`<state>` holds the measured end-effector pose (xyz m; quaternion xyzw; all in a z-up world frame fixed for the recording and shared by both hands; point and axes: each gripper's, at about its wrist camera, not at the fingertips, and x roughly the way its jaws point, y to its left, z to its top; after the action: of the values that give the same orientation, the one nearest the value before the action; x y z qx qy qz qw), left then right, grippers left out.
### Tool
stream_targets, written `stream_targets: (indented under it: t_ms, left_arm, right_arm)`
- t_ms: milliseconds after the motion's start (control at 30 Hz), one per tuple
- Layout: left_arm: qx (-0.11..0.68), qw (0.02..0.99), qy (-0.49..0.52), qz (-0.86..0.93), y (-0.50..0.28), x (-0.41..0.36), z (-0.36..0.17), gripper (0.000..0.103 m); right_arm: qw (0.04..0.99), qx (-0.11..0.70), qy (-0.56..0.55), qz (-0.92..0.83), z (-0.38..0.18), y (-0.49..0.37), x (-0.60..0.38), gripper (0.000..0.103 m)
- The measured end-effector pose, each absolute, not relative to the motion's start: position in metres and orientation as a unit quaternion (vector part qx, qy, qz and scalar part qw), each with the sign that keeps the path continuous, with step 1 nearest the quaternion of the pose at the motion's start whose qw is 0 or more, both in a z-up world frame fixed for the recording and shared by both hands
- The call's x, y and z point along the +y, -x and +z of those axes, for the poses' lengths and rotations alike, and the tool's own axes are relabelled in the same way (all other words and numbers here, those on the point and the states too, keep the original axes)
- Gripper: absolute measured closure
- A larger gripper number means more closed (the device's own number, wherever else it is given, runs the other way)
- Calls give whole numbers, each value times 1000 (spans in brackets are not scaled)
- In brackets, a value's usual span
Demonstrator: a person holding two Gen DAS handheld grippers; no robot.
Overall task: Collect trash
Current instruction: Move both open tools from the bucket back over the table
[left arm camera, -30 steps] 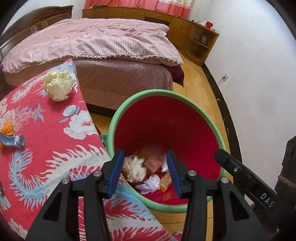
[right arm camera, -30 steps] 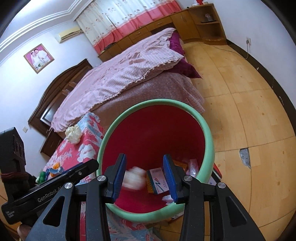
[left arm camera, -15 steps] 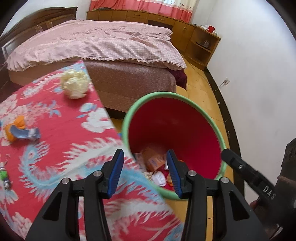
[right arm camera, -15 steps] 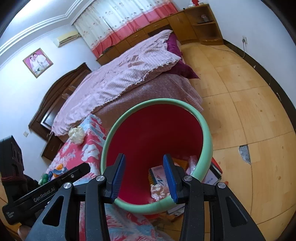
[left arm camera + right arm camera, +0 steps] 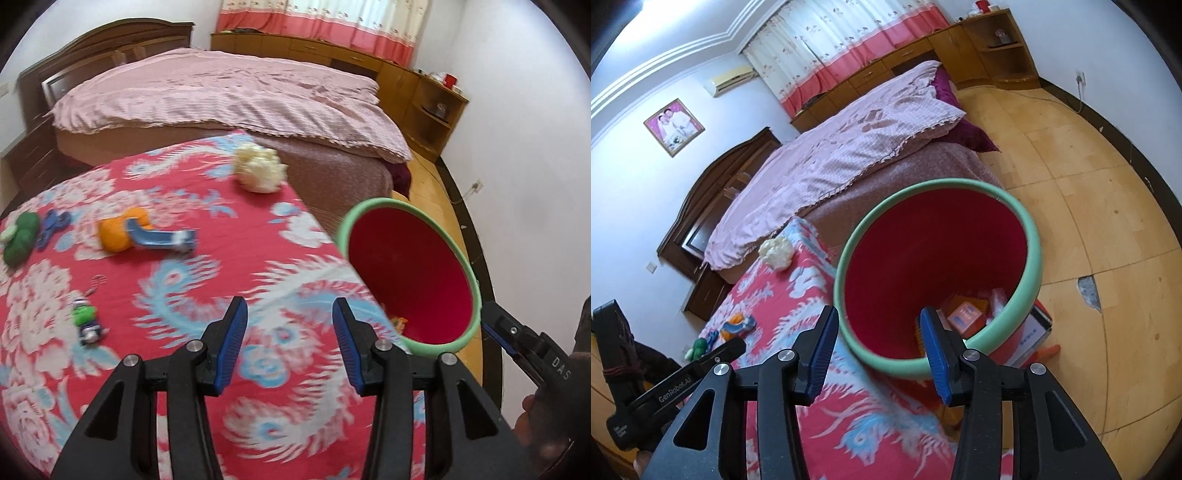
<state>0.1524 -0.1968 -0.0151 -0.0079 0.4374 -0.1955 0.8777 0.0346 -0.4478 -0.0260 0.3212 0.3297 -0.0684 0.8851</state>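
Beyond the left gripper (image 5: 288, 347), whose jaws stand spread with nothing between them, the red floral cloth (image 5: 184, 288) fills the left wrist view. On it, ahead and slightly left of the jaws, lies a crumpled wad of pale paper (image 5: 260, 168); nearer and further left are an orange and blue toy (image 5: 140, 236), a green plush (image 5: 20, 238) and a small green figure (image 5: 85, 321). Off to its right stands the green-rimmed red bin (image 5: 476, 291), seen so steeply that only a scrap of orange shows at the bottom.

From the right wrist view the bin (image 5: 1032, 258) sits directly ahead, and here its contents show: an orange packet (image 5: 966, 314) and clear wrappers (image 5: 997, 301). The right gripper (image 5: 877, 345) is empty too, its jaws having just been opening, parted over the bin's near rim. The paper wad (image 5: 776, 252) lies far forward and left of it, and only this view shows the box (image 5: 1036, 330) on the floor beside the bin.
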Motion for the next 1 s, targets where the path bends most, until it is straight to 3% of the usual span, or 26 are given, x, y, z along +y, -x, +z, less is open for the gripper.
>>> stream_targets:
  t_ms: [533, 1000]
  left_arm:
    - [442, 886, 51, -131, -160, -108, -20, 55]
    - [460, 881, 60, -90, -178, -62, -43, 55]
  right_arm:
    - [884, 353, -301, -60, -18, -39, -401, 42]
    - [874, 379, -296, -65, -19, -46, -379, 41]
